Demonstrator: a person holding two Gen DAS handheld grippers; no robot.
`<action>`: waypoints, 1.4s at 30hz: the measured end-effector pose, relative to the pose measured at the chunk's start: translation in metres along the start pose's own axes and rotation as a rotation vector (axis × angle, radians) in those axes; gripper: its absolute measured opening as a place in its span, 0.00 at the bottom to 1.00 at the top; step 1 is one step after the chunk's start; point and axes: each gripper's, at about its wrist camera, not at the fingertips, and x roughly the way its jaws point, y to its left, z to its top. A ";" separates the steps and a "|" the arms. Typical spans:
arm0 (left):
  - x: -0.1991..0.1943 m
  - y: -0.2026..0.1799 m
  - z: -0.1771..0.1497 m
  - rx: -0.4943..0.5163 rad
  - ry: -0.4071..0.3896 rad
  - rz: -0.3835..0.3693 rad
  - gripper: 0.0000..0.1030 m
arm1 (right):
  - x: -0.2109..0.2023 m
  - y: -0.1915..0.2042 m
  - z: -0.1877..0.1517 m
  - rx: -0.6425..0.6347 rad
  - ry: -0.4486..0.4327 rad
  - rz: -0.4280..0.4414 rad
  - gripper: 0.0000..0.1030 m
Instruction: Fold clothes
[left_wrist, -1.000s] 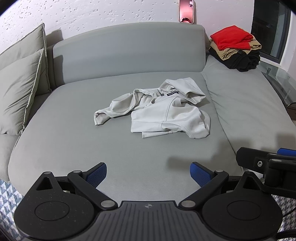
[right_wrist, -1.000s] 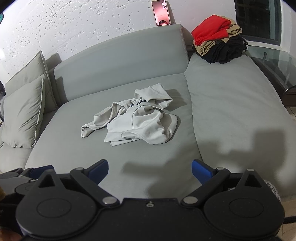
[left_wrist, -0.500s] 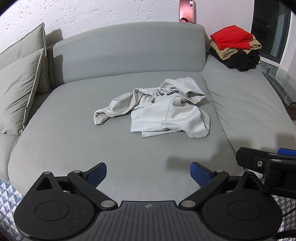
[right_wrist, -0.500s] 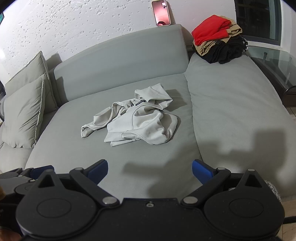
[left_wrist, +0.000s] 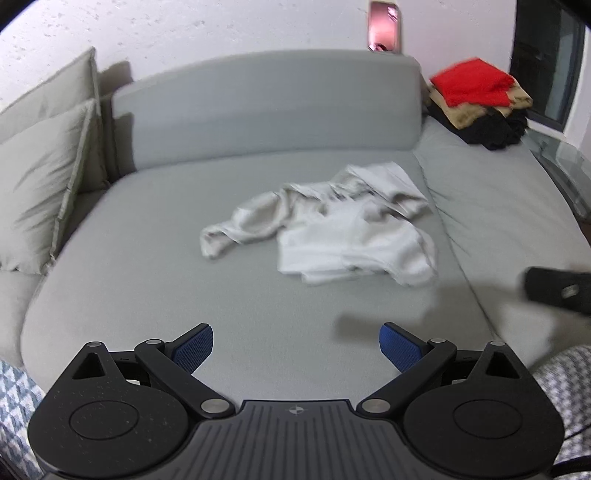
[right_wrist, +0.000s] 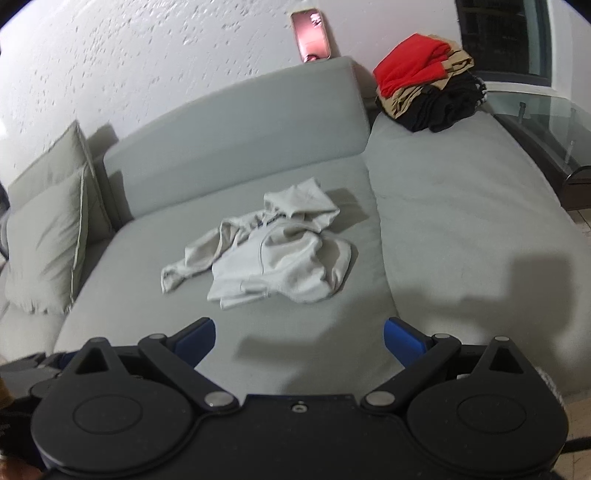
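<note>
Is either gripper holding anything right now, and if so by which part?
Nothing is held. The left gripper and right gripper are open, short of the crumpled light-grey hoodie.

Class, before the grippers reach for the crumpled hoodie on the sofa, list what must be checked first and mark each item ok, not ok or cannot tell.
1. Left gripper open and empty: ok.
2. Right gripper open and empty: ok.
3. Pale hoodie within view of both cameras: ok.
4. Hoodie laid flat for folding: not ok; it is crumpled, one sleeve trailing left.
5. Bare sofa seat around the hoodie for spreading it: ok.
6. Stack of folded clothes apart from the hoodie: ok, at the far right corner.
</note>
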 end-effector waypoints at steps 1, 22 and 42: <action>0.000 0.007 0.003 -0.005 -0.011 0.013 0.96 | 0.000 -0.001 0.004 0.002 -0.010 -0.001 0.96; 0.143 0.046 0.025 -0.161 0.014 -0.198 0.79 | 0.171 0.014 0.044 -0.155 0.027 0.055 0.73; 0.172 0.043 0.023 -0.169 0.024 -0.216 0.81 | 0.261 -0.015 0.061 -0.208 -0.061 -0.009 0.79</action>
